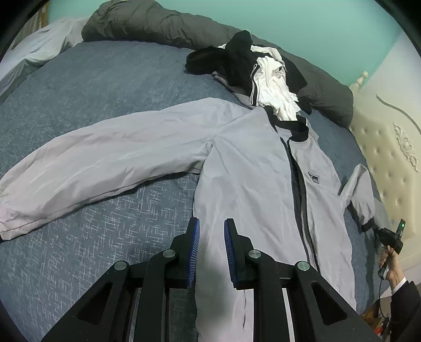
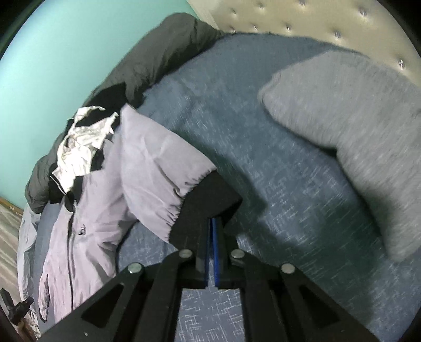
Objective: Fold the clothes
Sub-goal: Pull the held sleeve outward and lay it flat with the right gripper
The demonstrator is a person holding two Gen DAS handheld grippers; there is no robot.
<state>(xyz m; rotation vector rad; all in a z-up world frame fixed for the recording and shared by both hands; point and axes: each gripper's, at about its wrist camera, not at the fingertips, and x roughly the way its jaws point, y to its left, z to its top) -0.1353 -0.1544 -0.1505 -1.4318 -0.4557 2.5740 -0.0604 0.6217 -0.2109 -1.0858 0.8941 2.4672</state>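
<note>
Teal wall [image 1: 315,31] and tufted headboard [image 1: 381,157] bound the bed [image 1: 92,92], whose blue cover carries everything. Rolled dark duvet [image 1: 158,23] lies along the far edge; grey pillow [image 2: 355,131] sits near the headboard.

Grey jacket [image 1: 250,171] lies face up mid-bed, zip closed, one sleeve [image 1: 92,168] stretched out flat toward the bed's left side. Unfolded pile of black and white clothes [image 1: 257,71] sits at its collar.

Step in hand, as I judge: first sleeve fold. My right fingers [image 2: 213,223] are pressed together on the black cuff [image 2: 210,194], sleeve lifted. My left fingers [image 1: 211,229] hover parted over the jacket's lower body, holding nothing.

Next: carry the cuff across the chest, lay flat.

Containers: none visible.
</note>
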